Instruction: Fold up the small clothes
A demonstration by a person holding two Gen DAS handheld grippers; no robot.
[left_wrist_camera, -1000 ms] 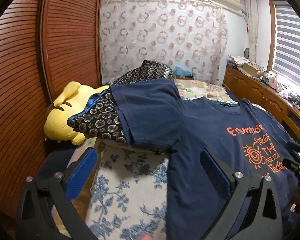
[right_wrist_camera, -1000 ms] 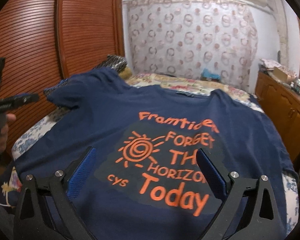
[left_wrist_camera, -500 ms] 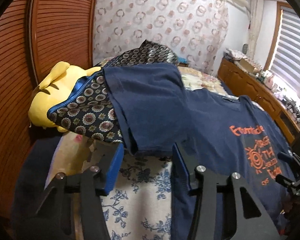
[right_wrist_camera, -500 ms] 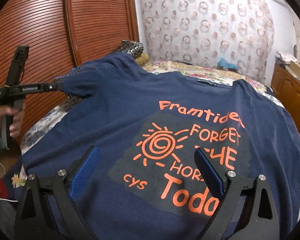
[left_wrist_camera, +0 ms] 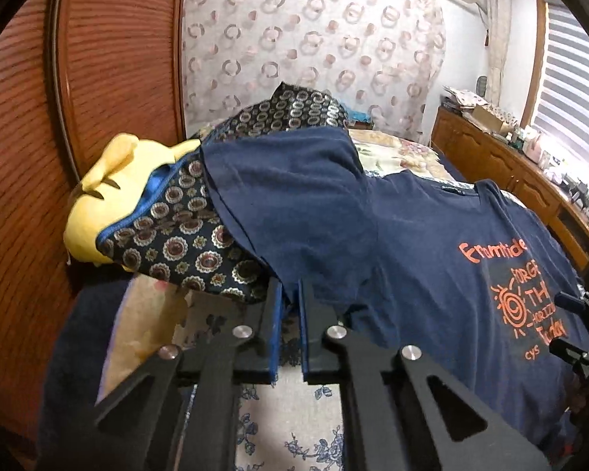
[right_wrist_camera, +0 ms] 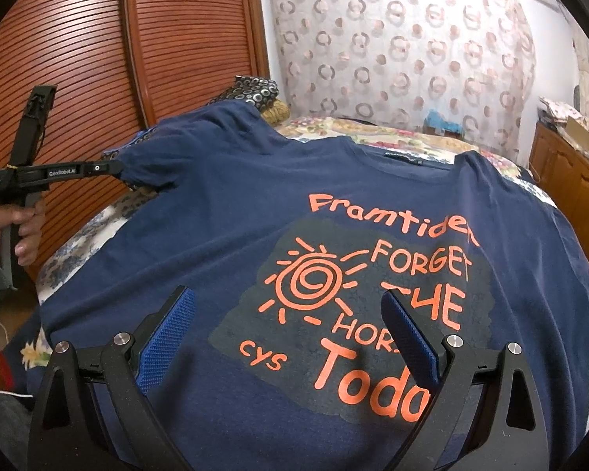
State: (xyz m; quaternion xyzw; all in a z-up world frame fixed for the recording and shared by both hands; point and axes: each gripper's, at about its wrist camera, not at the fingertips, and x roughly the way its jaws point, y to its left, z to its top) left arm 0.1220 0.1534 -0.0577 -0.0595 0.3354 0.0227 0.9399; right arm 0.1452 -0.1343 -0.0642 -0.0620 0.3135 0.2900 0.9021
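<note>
A yellow plush toy (left_wrist_camera: pixel 98 204) lies under a dark patterned cloth (left_wrist_camera: pixel 184 243) beside the slatted wooden wardrobe doors (right_wrist_camera: pixel 98 59). A floral bedspread (left_wrist_camera: pixel 294 424) covers the bed; a ring-patterned curtain (right_wrist_camera: pixel 404 59) hangs behind.

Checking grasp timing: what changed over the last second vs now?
The left gripper moved forward to the sleeve of the navy T-shirt, and its fingers went from wide open to nearly shut on the sleeve hem. The right gripper stayed open above the orange print; its view crept slightly closer. The shirt lies spread on the bed as before.
</note>
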